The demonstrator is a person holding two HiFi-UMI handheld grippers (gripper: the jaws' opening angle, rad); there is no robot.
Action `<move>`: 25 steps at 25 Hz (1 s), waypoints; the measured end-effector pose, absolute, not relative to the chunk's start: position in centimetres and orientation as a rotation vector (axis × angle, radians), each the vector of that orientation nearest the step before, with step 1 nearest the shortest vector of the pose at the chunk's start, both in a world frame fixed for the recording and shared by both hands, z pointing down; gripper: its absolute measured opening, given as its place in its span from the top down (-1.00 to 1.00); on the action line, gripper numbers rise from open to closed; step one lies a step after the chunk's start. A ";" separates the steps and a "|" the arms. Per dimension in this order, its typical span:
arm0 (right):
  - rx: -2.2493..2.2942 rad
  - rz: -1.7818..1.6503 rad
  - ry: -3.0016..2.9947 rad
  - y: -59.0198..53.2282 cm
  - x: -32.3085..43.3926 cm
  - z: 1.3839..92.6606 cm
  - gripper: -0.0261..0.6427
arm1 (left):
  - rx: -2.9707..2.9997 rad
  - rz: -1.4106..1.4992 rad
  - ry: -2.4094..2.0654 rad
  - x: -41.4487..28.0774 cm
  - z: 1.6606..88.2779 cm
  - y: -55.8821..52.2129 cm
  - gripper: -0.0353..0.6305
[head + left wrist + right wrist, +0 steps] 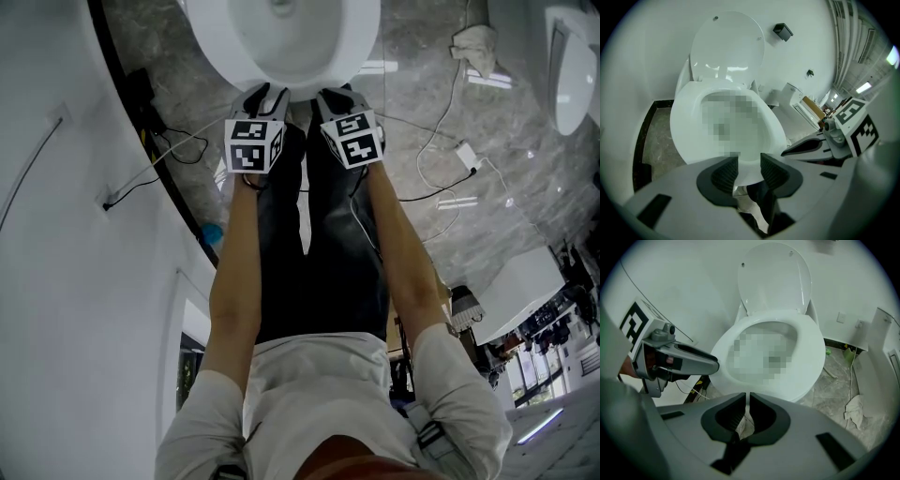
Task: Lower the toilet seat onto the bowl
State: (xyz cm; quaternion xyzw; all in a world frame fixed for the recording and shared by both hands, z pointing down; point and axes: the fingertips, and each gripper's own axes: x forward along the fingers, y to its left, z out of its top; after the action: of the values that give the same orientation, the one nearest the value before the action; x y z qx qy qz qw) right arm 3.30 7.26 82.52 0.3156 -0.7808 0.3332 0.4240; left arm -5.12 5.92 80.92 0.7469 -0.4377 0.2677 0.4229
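Observation:
The white toilet seat [684, 126] [811, 352] lies level over the bowl [234, 37], and the lid [726, 47] [773, 277] stands upright against the wall. Both grippers hover side by side at the bowl's front rim. My left gripper [265, 92] [749, 168] is open, and the seat's front edge shows in the gap between its ribbed pads. I cannot tell whether they touch it. My right gripper [333, 94] [747, 401] has its jaws closed to a thin slit with nothing held. Each gripper appears from the side in the other's view.
White cables [441, 141] and a small white charger [466, 155] lie on the grey marble floor right of the toilet. A crumpled white cloth [478, 47] [855, 411] lies there too. A white wall runs close along the left. A black box [783, 31] hangs on the wall.

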 end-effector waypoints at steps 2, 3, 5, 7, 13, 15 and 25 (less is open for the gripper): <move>0.780 0.828 -1.946 7.2 3.3 83.1 0.79 | 1.873 0.666 -1.096 -5.1 80.8 5.9 0.41; 0.776 0.826 -1.943 7.2 3.3 83.3 0.79 | 1.874 0.663 -1.097 -5.2 80.7 5.8 0.41; 0.770 0.822 -1.940 7.3 3.2 83.3 0.79 | 1.875 0.658 -1.102 -5.4 80.5 5.8 0.41; 0.779 0.808 -1.946 7.1 3.2 83.0 0.79 | 1.874 0.653 -1.108 -5.6 80.2 5.9 0.41; 0.883 0.761 -2.014 4.9 3.3 79.5 0.79 | 1.891 0.628 -1.128 -5.9 78.8 5.5 0.41; 0.905 0.744 -2.043 4.0 3.4 78.0 0.79 | 1.903 0.625 -1.135 -6.0 78.0 5.2 0.41; 1.003 0.625 -2.183 -0.2 3.5 68.7 0.82 | 2.027 0.544 -1.208 -6.8 70.0 1.8 0.55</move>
State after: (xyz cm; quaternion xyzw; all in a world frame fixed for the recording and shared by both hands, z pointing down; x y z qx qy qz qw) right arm 3.48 -0.21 68.66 0.3821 -0.8322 0.2381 0.3237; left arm -6.76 1.82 70.05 0.7834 -0.4669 0.2103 0.3523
